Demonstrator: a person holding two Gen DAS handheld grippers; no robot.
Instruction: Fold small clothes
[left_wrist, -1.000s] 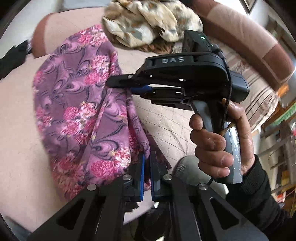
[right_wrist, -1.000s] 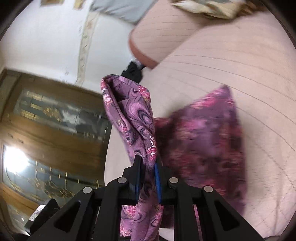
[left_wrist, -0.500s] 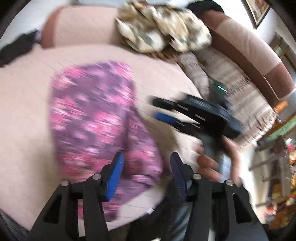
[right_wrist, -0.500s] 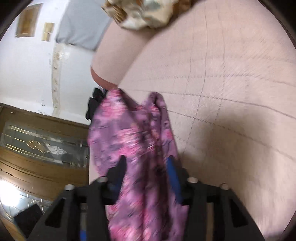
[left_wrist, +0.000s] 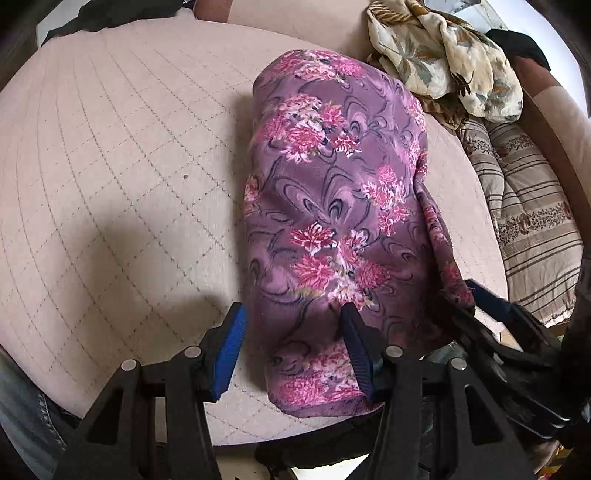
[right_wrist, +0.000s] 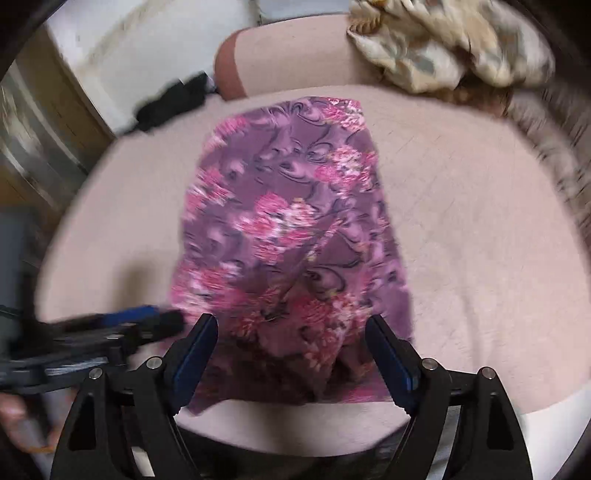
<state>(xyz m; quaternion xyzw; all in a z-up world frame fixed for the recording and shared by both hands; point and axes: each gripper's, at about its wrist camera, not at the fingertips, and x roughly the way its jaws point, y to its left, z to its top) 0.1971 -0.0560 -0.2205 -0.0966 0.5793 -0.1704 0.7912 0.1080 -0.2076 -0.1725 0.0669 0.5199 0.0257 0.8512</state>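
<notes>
The purple floral garment (left_wrist: 332, 206) is left folded on the cushion (left_wrist: 110, 155), released by left gripper (left_wrist: 291, 350) and just-opened right gripper (right_wrist: 291, 354), jaws wide.

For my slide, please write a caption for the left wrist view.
Left gripper, jaws open, above the folded purple flowered cloth on the pink quilted cushion.

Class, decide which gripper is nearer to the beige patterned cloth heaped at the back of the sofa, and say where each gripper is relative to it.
Right. The right gripper hangs over the purple cloth's near right corner, below the beige cloth; the left gripper sits further left, both open.
</notes>
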